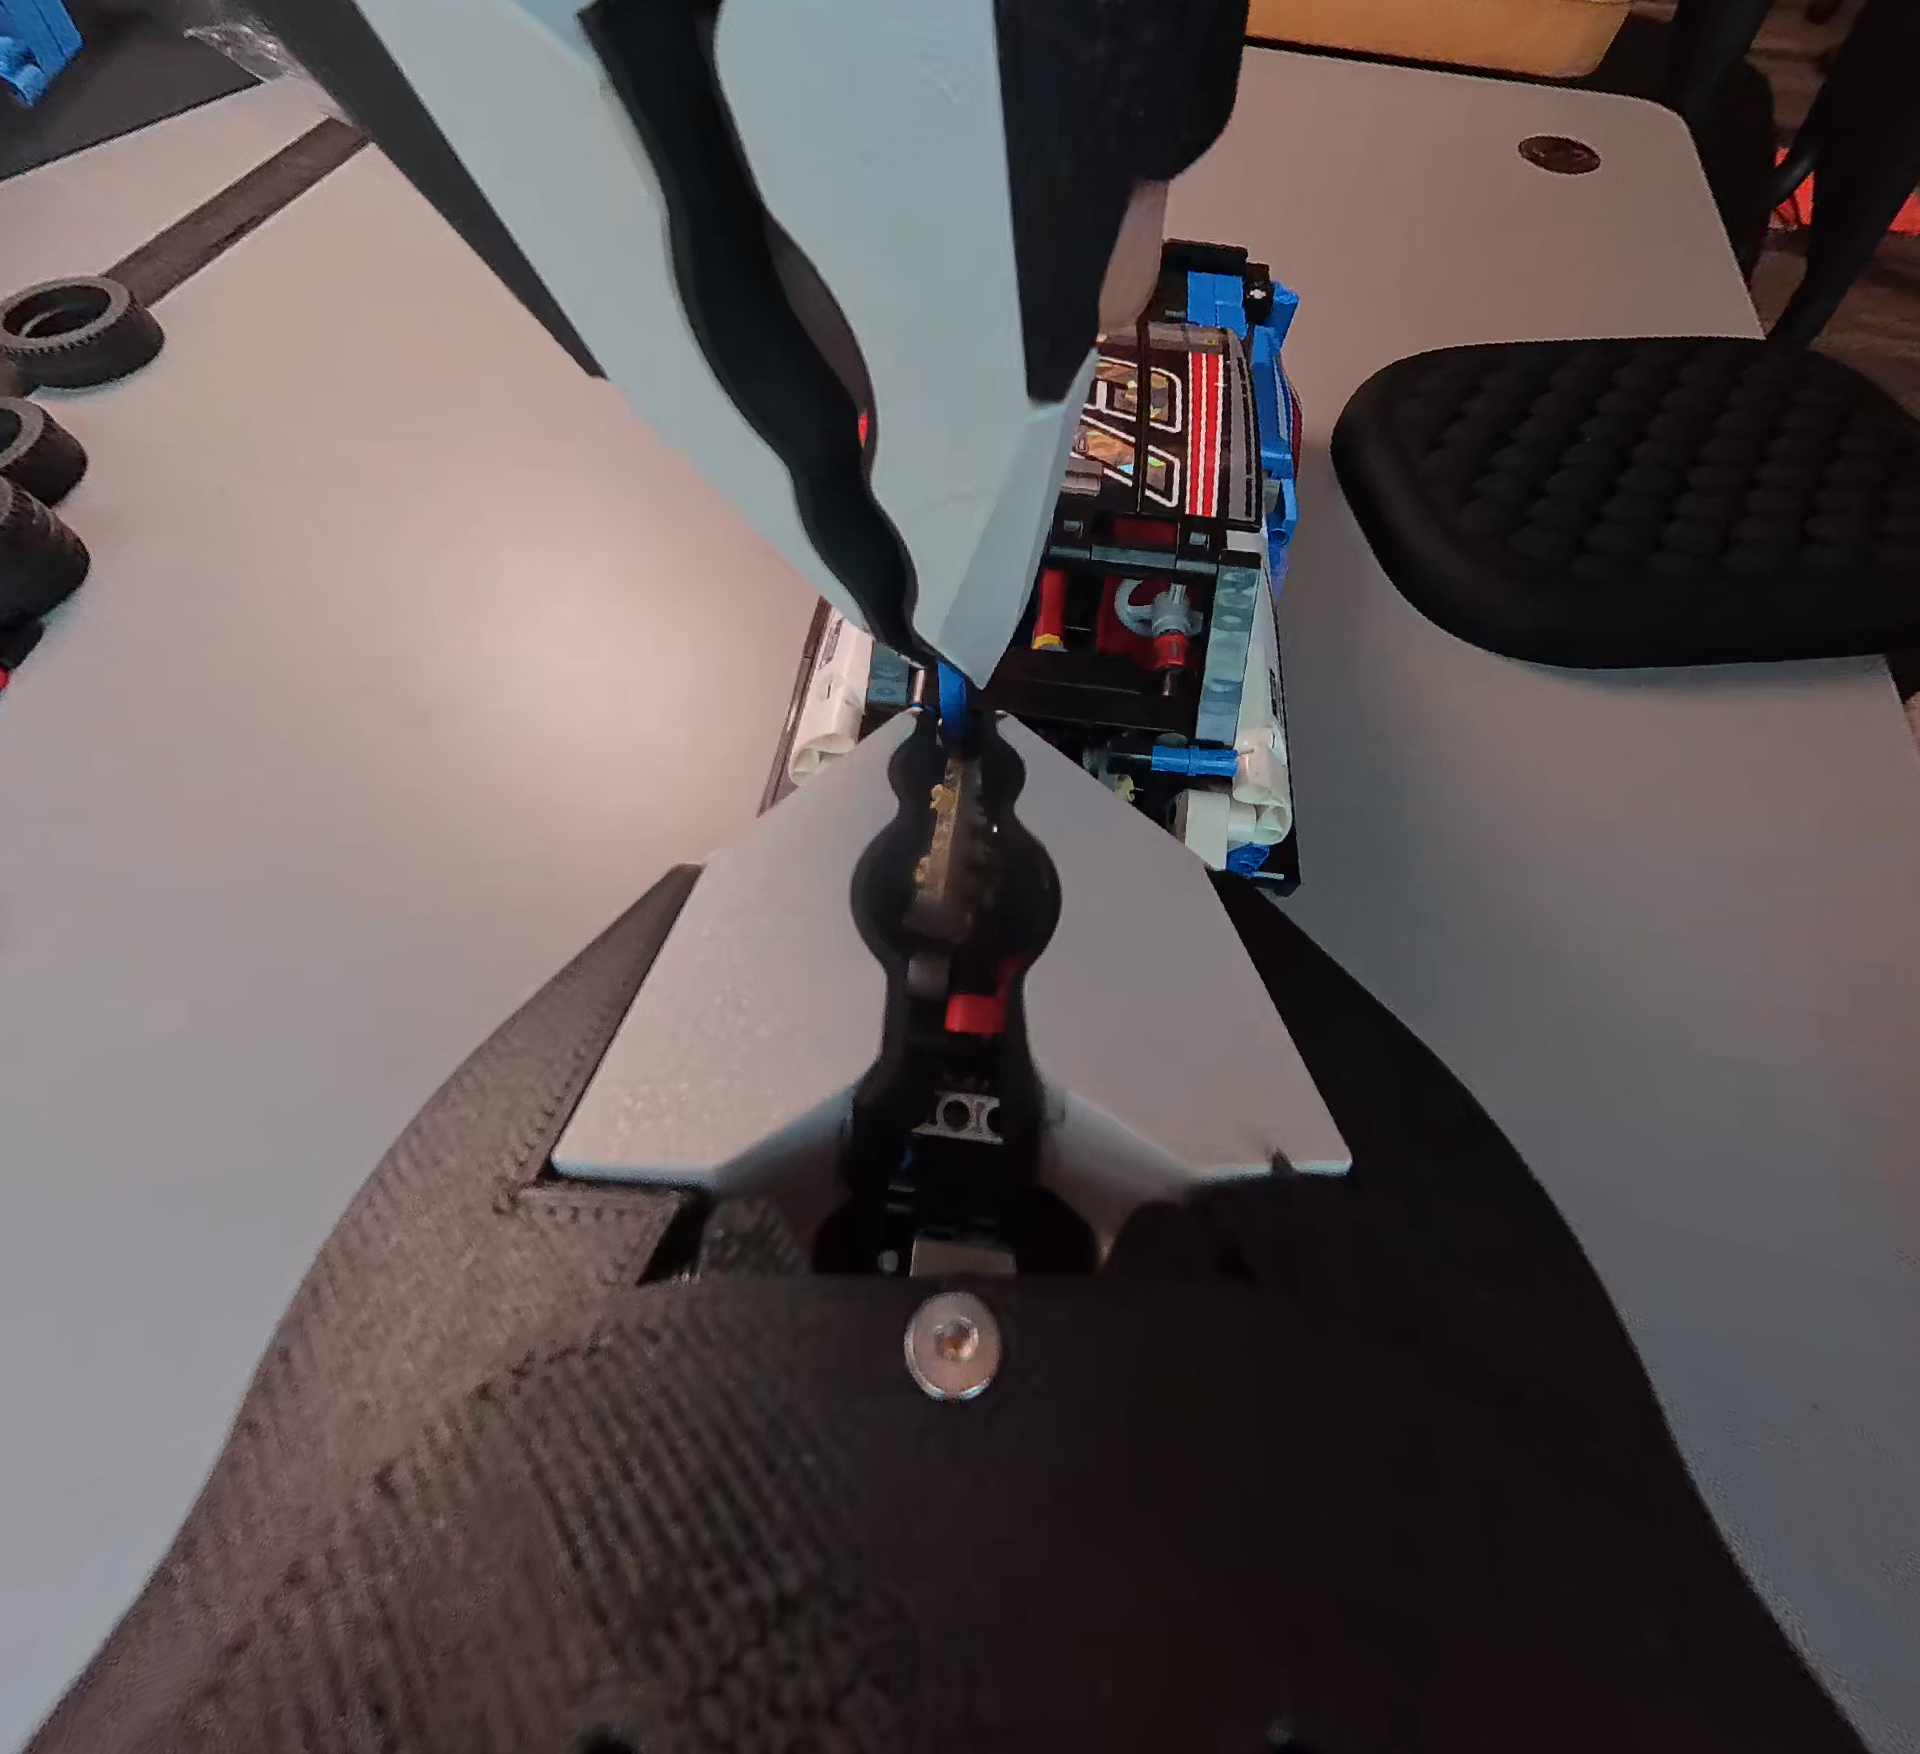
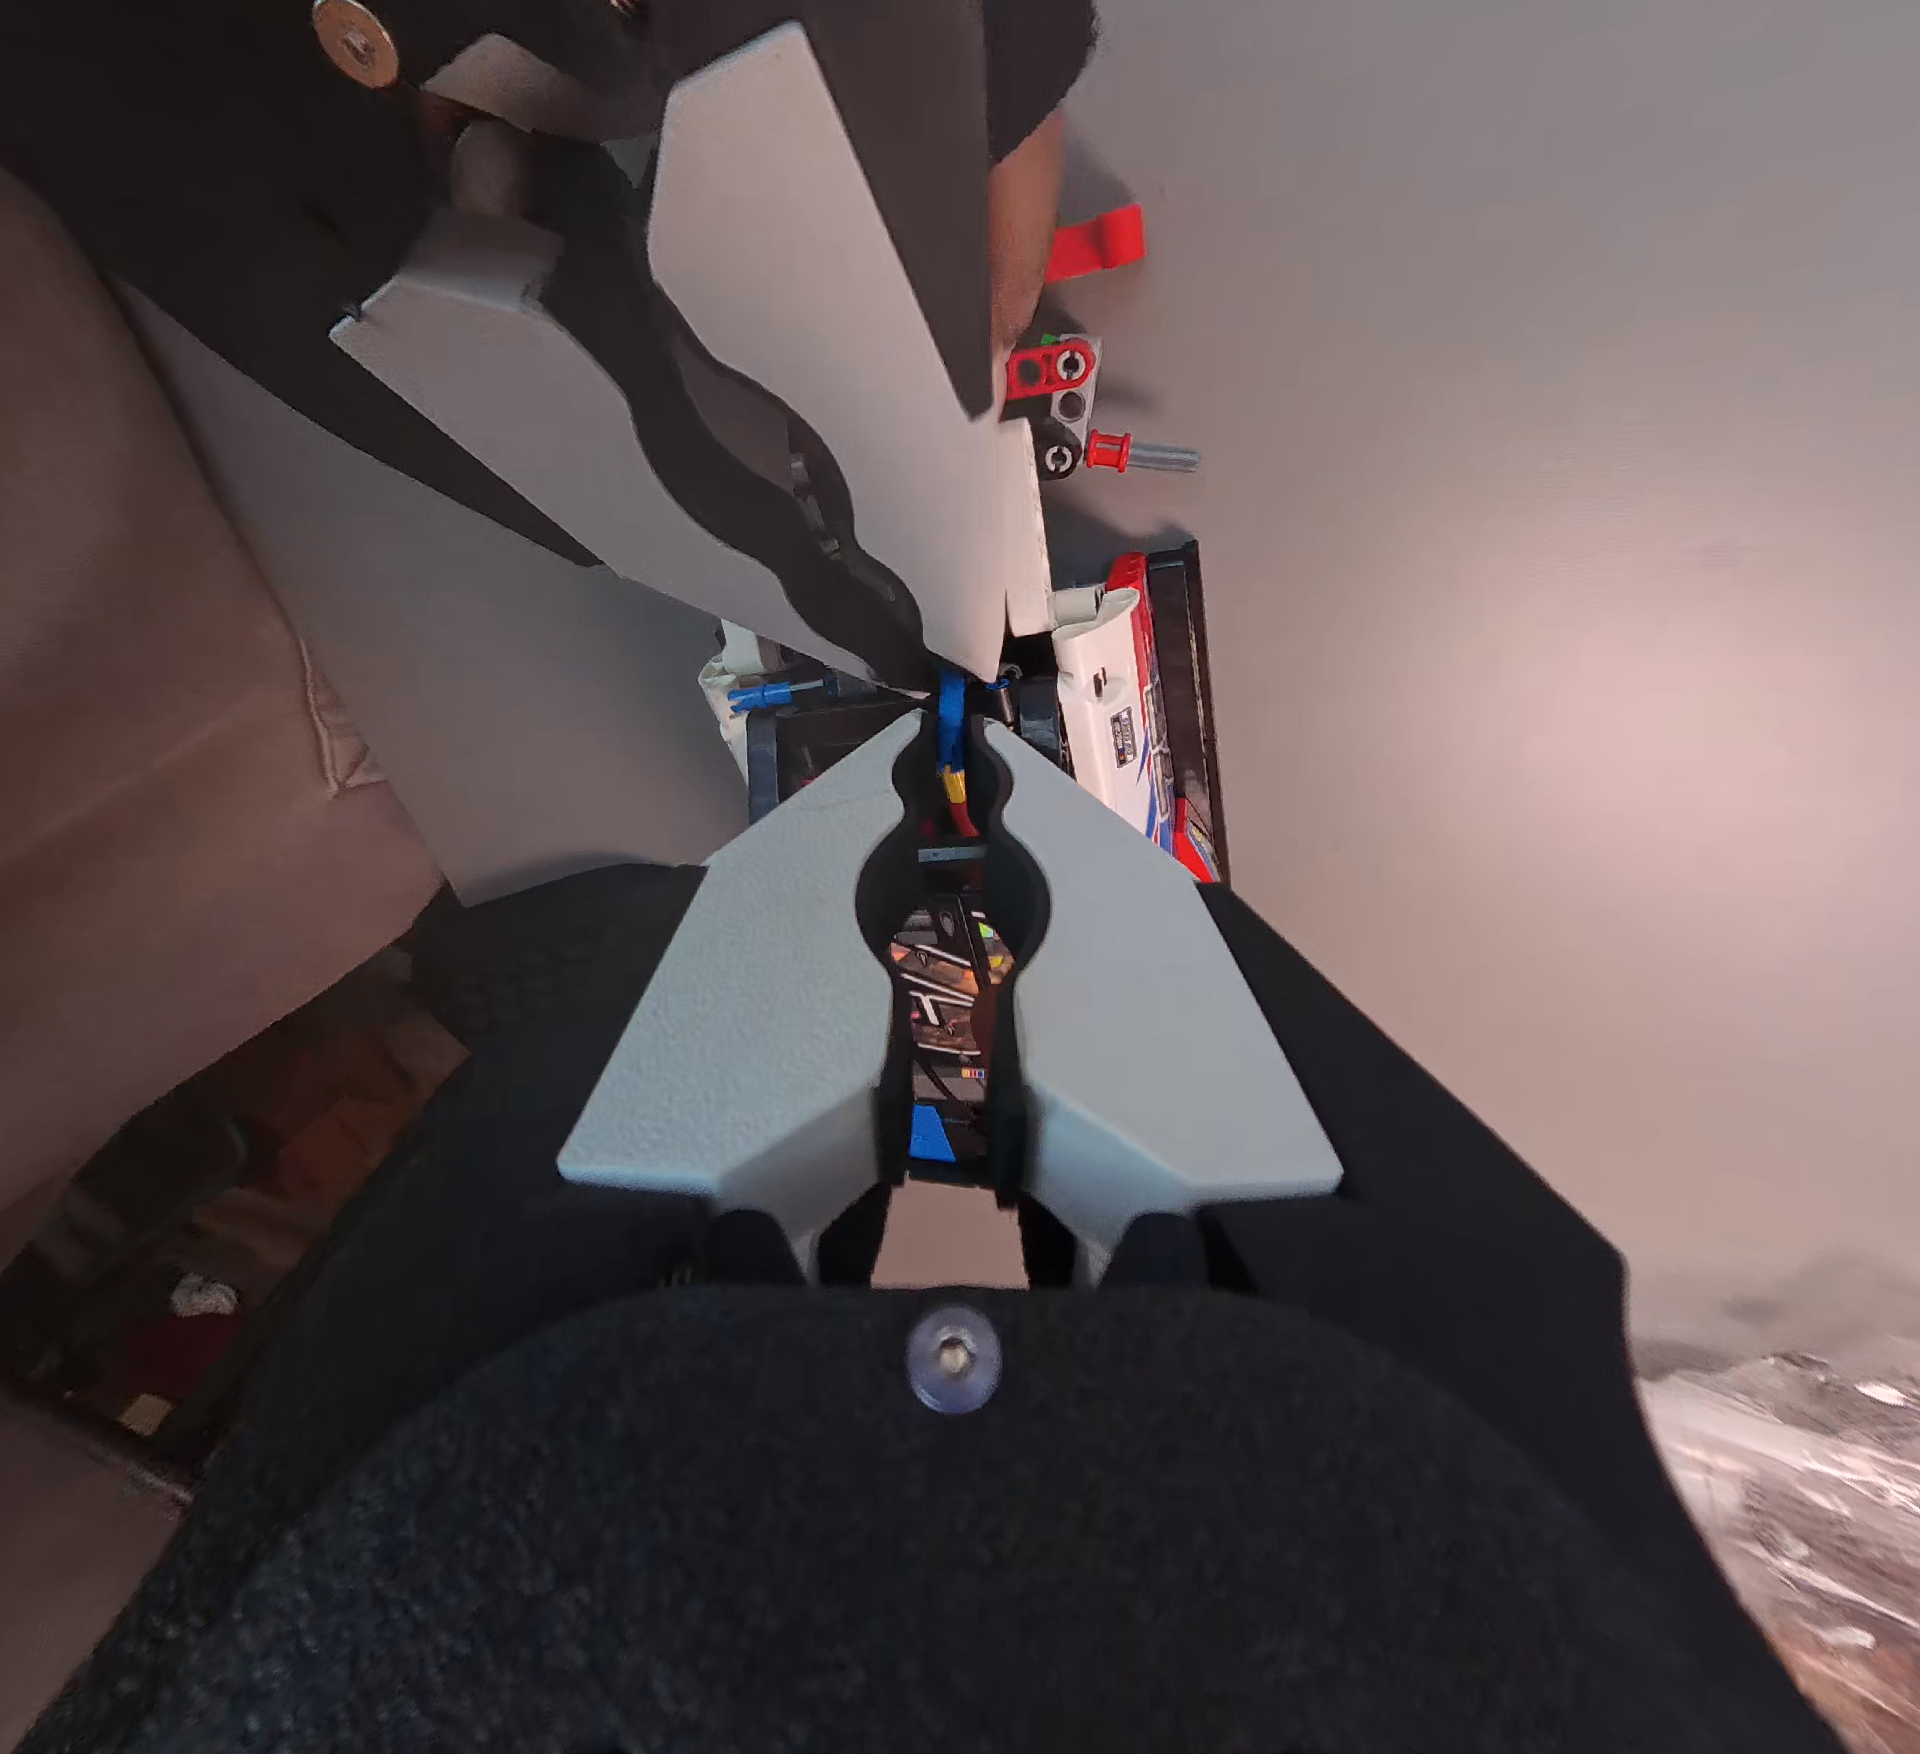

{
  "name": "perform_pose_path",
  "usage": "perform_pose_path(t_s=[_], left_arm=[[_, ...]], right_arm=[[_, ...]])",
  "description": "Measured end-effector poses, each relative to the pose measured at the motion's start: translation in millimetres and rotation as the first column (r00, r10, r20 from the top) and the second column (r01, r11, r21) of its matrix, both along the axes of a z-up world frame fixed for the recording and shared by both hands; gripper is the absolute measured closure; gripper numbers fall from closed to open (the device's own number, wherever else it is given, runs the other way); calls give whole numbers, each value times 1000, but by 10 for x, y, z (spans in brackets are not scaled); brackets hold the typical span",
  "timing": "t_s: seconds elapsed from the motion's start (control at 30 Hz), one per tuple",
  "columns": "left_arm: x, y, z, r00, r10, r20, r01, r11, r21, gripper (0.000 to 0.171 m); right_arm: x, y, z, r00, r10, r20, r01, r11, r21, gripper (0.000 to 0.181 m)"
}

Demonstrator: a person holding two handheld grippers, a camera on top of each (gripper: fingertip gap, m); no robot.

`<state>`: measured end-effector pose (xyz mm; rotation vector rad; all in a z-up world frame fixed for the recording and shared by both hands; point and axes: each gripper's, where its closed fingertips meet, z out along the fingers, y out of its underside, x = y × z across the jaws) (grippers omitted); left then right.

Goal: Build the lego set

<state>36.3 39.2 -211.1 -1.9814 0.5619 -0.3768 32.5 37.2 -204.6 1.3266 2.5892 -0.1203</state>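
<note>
Out near the middle of the grey table (image 1: 436,769), the lego car (image 1: 1184,499) is lying on it with both grippers meeting nose to nose right over one end of it. The left gripper (image 1: 954,736) has its fingers drawn in close, tips nearly together, and a small blue pin (image 1: 952,688) sits right at those tips. The right gripper (image 1: 940,655) comes in from the opposite side, and its tips look pressed onto the same blue pin; in the right wrist view that pin (image 2: 950,702) sits in the narrow slot between the right gripper's (image 2: 952,730) fingers, so I'd call it grasped. Whether the left one is actually gripping the pin or just touching it, I can't tell, too much overlap.

The car has a black roof panel with a sticker (big outlined numerals plus red and white stripes, not going to read it out), blue bodywork along one side and white panels at the other end. In the right wrist view there's another printed decal on the white side panel (image 2: 1127,728), too small to make out.

Over by the left edge of the table, three black tyres (image 1: 73,333) sit in a loose row. A small red-and-grey subassembly (image 2: 1081,405) with an axle lies just beyond the car, and a loose red piece (image 2: 1096,241) is a bit farther on. A black chair seat (image 1: 1642,499) is tucked against the table's far side.
</note>
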Motion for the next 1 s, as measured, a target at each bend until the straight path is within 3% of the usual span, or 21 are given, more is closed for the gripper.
perform_pose_path(t_s=[0.23,0.37,0.57,0.93,1.0], left_arm=[[4,3,7,1000,-5,22,5,1000,1,166],[5,4,10,999,-3,49,3,1000,-4,167],[10,11,14,998,-4,58,4,1000,-2,166],[12,9,9,999,-17,52,17,1000,-7,165],[16,-12,-12,999,-24,31,24,1000,-11,159]], right_arm=[[-33,-22,15,981,-138,-136,108,972,-211,179],[-47,-28,24,954,-145,-263,72,960,-271,179],[-69,-44,56,912,-66,-406,-27,976,-218,179],[-61,-26,31,932,-33,-361,-29,986,-164,180],[-47,-15,36,942,-23,-336,-28,989,-146,180]])
